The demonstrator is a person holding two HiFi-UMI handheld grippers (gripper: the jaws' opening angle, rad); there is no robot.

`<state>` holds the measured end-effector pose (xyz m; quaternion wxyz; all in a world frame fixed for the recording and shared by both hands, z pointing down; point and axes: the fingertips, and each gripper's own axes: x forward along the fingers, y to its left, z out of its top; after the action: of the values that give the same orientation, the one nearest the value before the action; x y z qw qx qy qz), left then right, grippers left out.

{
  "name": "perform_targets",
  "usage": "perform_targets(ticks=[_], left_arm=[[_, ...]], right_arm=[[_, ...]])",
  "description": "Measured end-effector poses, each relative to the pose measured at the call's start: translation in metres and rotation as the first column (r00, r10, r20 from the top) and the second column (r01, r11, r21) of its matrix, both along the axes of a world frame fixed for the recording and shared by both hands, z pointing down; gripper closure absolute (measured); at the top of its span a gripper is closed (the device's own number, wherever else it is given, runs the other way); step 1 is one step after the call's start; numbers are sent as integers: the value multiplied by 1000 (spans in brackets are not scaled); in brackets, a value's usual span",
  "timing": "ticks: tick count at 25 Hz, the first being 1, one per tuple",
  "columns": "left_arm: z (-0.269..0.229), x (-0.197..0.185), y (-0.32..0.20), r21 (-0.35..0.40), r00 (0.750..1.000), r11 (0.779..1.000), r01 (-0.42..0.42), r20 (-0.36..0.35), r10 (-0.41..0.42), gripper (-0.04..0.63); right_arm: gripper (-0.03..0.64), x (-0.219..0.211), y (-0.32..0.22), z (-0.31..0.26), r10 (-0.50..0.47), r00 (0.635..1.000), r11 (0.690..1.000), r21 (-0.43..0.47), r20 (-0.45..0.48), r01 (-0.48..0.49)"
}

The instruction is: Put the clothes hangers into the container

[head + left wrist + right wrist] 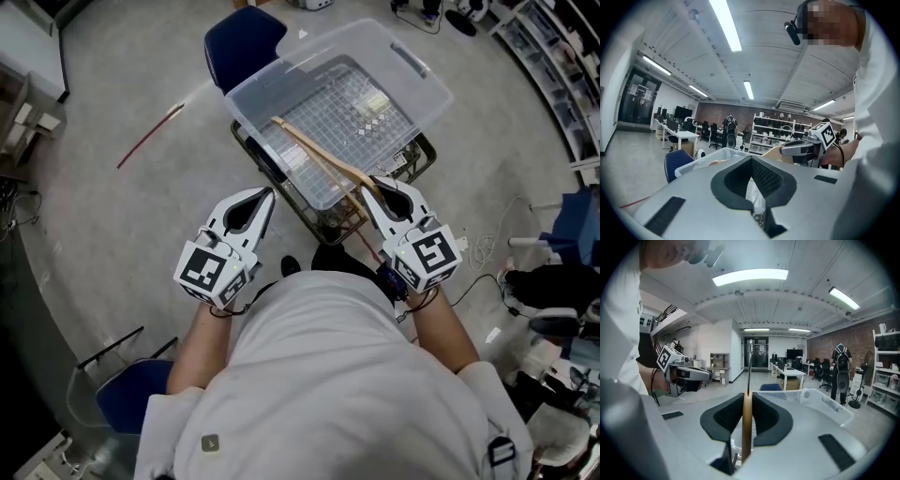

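We hold a hanger (319, 153) over the container (417, 64)
The jaws of our right gripper (368, 185) are clamped on the hanger, which is angled across the container's mouth; the left gripper (269, 194) has its jaws together, empty. We should dip it well inside and lay it flat before letting go.

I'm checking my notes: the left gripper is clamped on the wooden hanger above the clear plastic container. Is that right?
No, it is the right gripper that is clamped on the wooden hanger, as the right gripper view shows. The hanger is indeed above the clear plastic container.
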<state>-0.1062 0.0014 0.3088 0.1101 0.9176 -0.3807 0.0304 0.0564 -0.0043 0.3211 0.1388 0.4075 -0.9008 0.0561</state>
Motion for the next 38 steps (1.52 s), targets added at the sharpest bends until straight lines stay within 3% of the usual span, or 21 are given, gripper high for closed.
perform_targets(ticks=[8,17,29,38], left_arm=[[0,14,-49,-4,997,997,83,2,-83,578],[14,26,-96,-49,983,982,182,32,-181,578],[28,57,-147,-98,959,955,281,70,-275,578],[64,59,-158,-136,933,925,354,122,-339,578]], right_arm=[[554,7,-63,2,-104,994,994,-21,-24,104],[554,5,-135,0,-261,963,965,-13,-67,261],[554,7,-212,18,-431,898,902,-22,-82,431],[554,-7,-234,74,-534,842,845,-81,-78,529]])
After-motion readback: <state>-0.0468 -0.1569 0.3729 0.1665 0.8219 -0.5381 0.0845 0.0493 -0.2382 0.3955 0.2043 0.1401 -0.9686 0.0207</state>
